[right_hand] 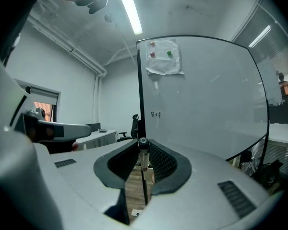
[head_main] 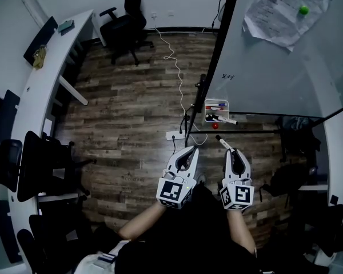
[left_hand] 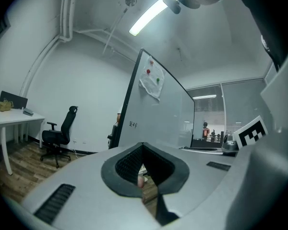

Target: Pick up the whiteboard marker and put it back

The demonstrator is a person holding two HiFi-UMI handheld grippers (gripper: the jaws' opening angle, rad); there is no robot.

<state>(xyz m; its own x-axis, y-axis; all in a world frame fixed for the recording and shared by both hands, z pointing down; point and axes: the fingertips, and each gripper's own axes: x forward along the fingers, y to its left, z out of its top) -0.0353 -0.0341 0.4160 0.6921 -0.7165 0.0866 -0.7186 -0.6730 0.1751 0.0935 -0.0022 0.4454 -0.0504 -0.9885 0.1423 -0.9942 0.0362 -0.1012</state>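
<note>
Wood floor lies under my right fingers, clamped on the rear of the whiteboard marker; my left fingers are pressed together, empty. The marker is short of the tray on the whiteboard, and I judge this end grip could let it pivot and drop.

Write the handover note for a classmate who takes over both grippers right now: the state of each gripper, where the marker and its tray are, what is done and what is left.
Left gripper: fingers closed together, nothing between them.
Right gripper: shut on the whiteboard marker, which sticks out past the fingers and points towards the board.
Tray: white, at the foot of the whiteboard, ahead of both grippers, with other markers in it.
Done: the marker is picked up.
Left: carry it forward to the tray and release it there, probably beside the others.
</note>
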